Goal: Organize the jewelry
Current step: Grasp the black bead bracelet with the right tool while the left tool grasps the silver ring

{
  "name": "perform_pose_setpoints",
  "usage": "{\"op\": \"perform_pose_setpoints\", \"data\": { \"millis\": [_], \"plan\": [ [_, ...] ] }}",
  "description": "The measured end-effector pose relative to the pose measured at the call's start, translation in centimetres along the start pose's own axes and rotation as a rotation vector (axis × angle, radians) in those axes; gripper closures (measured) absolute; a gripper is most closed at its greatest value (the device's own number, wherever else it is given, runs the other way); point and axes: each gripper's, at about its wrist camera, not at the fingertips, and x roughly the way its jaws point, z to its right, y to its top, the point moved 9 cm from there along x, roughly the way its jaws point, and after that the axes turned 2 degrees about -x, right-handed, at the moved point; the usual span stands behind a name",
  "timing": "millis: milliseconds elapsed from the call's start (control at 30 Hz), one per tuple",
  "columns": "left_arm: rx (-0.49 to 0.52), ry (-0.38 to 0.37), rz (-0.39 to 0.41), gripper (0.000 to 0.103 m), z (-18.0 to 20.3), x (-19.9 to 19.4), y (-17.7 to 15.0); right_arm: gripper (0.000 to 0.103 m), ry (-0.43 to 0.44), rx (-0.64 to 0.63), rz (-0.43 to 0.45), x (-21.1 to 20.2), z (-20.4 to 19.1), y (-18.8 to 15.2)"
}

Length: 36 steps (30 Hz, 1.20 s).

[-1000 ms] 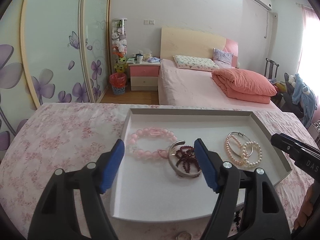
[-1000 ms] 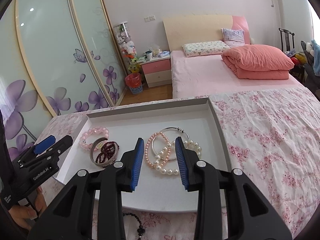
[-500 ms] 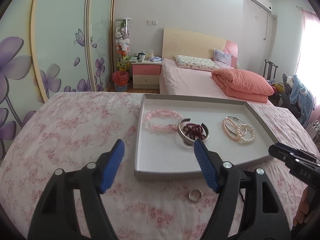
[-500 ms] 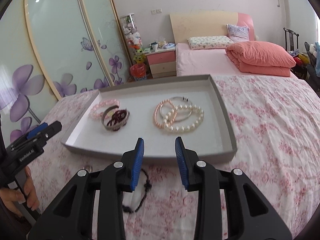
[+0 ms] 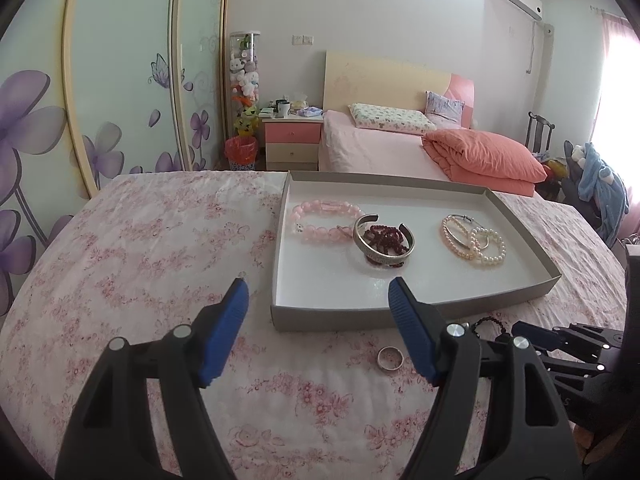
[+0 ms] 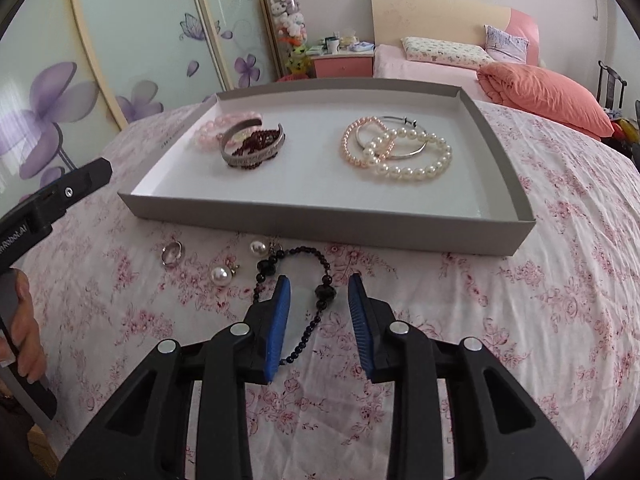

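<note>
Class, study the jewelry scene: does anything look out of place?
Yes. A ring, two pearl earrings and a black bead necklace lie loose on the cloth in front of the tray, while the bracelets sit inside it.

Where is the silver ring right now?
The silver ring lies on the floral bedspread outside the tray, left of two pearl earrings, near the tray's front wall.

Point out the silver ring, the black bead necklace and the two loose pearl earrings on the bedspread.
silver ring [image 6: 172, 253], right wrist view, on its band.
black bead necklace [image 6: 322, 290], right wrist view, on a large faceted bead.
pearl earrings [image 6: 221, 275], right wrist view, on the nearer pearl.
</note>
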Motion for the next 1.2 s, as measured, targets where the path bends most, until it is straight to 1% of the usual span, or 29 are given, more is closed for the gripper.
{"op": "perform_pose_setpoints", "data": {
  "millis": [100,267,333,633,733,1067,1200],
  "plan": [
    [0.005,-0.002,-0.005,0.032,0.1,0.1,-0.3,0.08,-0.014,-0.011,0.002,0.0,0.0,-0.1],
    [0.013,-0.008,-0.013,0.032,0.3,0.2,-0.5,0.083,-0.039,-0.027,0.003,0.0,0.1,0.0],
    [0.016,-0.01,-0.017,0.032,0.4,0.3,-0.6,0.091,-0.052,-0.031,0.002,0.0,0.3,0.0],
    [0.033,-0.02,-0.042,0.031,0.9,0.5,-1.5,0.091,-0.072,-0.005,0.002,-0.6,1.3,-0.5],
    [0.046,-0.022,-0.055,0.03,1.1,0.6,-2.0,0.091,-0.096,0.018,0.003,-0.8,2.5,-0.7],
    [0.11,-0.047,-0.122,0.03,2.8,1.5,-3.9,0.091,-0.211,0.114,0.014,-1.9,7.4,-1.1],
    [0.144,-0.051,-0.15,0.03,3.7,2.0,-4.6,0.091,-0.23,0.141,0.017,-2.0,8.4,-1.3]
  ]
}}
